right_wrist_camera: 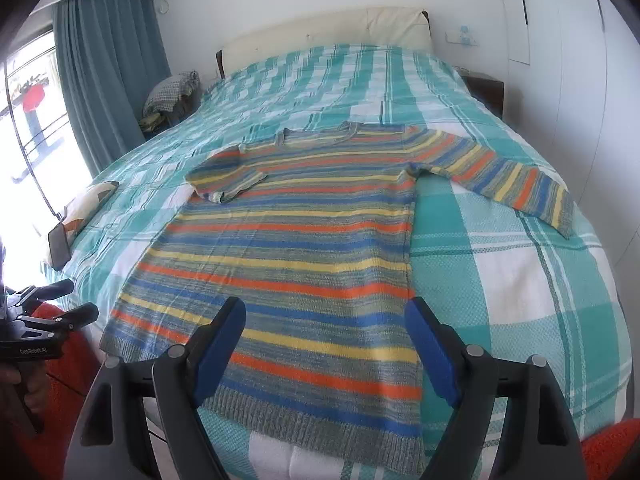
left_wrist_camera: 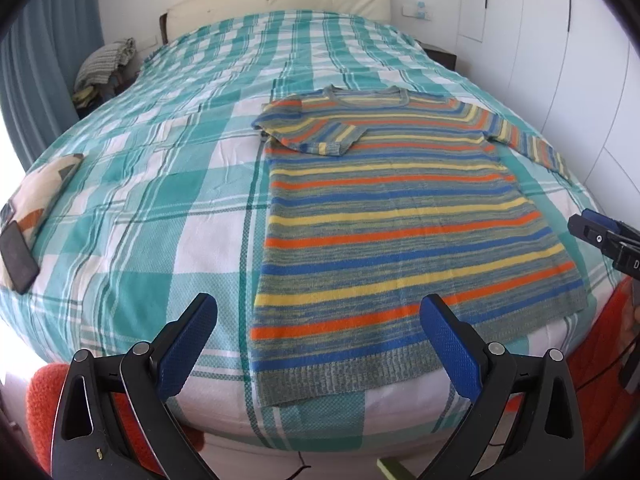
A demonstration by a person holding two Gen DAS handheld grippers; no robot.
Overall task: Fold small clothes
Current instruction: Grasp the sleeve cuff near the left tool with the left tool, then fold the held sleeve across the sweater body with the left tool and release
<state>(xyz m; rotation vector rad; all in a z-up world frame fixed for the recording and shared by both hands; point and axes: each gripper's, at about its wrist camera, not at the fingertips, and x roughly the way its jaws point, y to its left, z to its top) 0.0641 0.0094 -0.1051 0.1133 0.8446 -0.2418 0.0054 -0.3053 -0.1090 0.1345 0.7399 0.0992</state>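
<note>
A striped sweater (left_wrist_camera: 392, 216) in orange, blue, yellow and grey lies flat on the bed, hem toward me. It also shows in the right wrist view (right_wrist_camera: 304, 264). Its left sleeve (left_wrist_camera: 316, 132) is folded in over the chest. Its right sleeve (right_wrist_camera: 508, 184) lies stretched out to the right. My left gripper (left_wrist_camera: 320, 320) is open and empty, just above the hem's left part. My right gripper (right_wrist_camera: 326, 320) is open and empty above the hem. The right gripper also shows at the right edge of the left wrist view (left_wrist_camera: 600, 236), and the left gripper at the left edge of the right wrist view (right_wrist_camera: 52, 320).
The bed has a teal and white checked cover (left_wrist_camera: 160, 208). A patterned cushion (left_wrist_camera: 40, 192) and a black phone (left_wrist_camera: 18, 260) lie at its left edge. A pile of clothes (left_wrist_camera: 104, 64) sits at the far left. White wardrobes (left_wrist_camera: 560, 60) stand on the right.
</note>
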